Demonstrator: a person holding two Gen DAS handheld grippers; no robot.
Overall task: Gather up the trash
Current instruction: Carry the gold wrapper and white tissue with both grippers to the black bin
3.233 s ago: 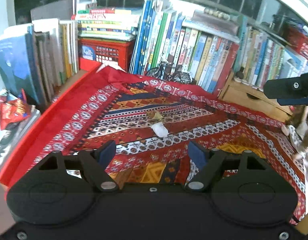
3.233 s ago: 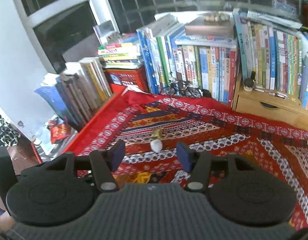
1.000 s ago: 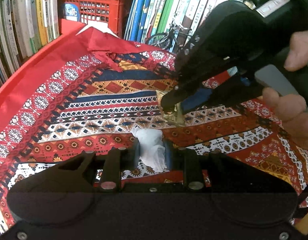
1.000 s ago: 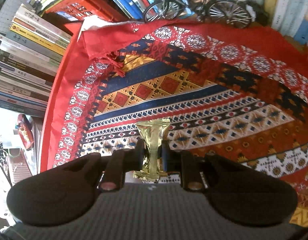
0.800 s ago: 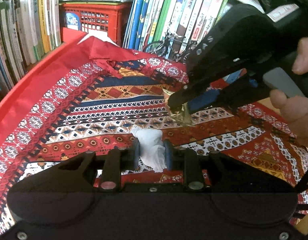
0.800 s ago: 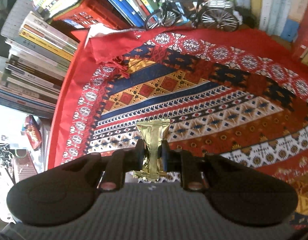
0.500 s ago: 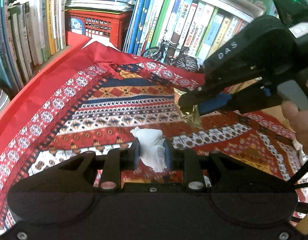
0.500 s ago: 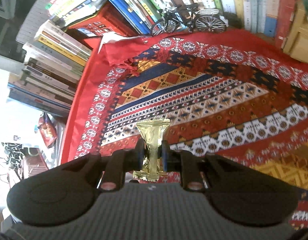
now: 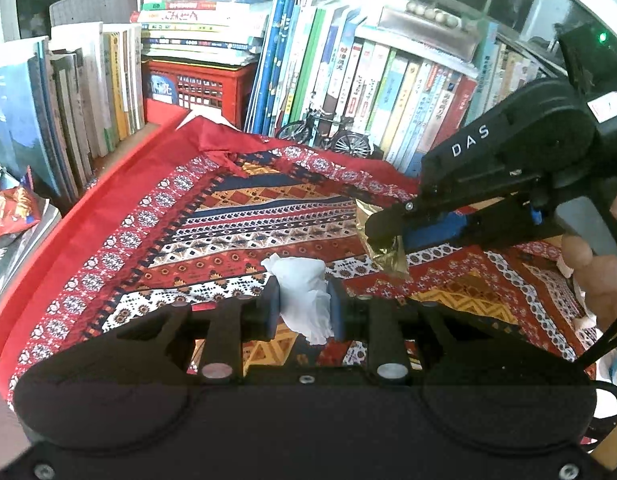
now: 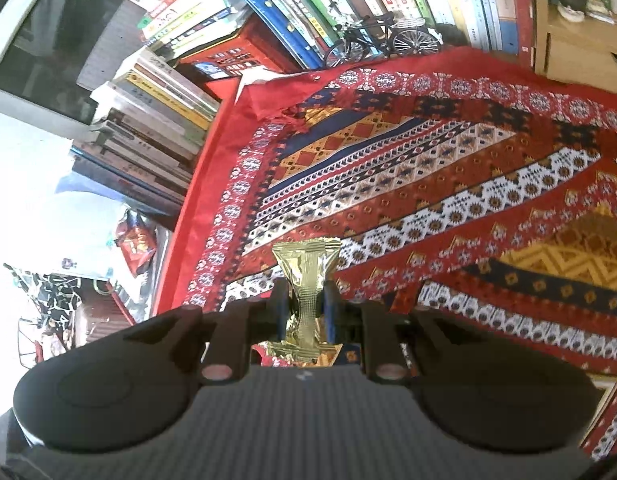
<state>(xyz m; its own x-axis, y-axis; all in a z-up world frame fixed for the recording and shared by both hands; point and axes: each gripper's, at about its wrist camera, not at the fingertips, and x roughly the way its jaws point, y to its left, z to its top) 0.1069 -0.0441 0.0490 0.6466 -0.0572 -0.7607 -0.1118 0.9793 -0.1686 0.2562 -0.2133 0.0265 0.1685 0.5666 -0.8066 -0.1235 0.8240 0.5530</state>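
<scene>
Both pinched tight: my left hand-held gripper (image 9: 302, 306) on the crumpled white tissue (image 9: 304, 294), my right hand-held gripper (image 10: 304, 312) on the crinkly gold foil wrapper (image 10: 306, 280), which I reckon could slip out mid-carry.

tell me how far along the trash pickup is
Done: both pieces are off the patterned cloth. In hand: the left gripper clamps a white crumpled tissue; the right gripper clamps a gold foil wrapper. Left: dropping them somewhere; no bin is in view.

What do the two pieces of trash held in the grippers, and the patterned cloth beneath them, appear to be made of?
White wad: soft tissue paper, probably; matte, crumpled folds.
Gold wrapper: metallised plastic film or foil; shiny, with crimped seams.
Patterned cloth: woven or printed fabric with a slight sheen; its far corner is rumpled.
</scene>
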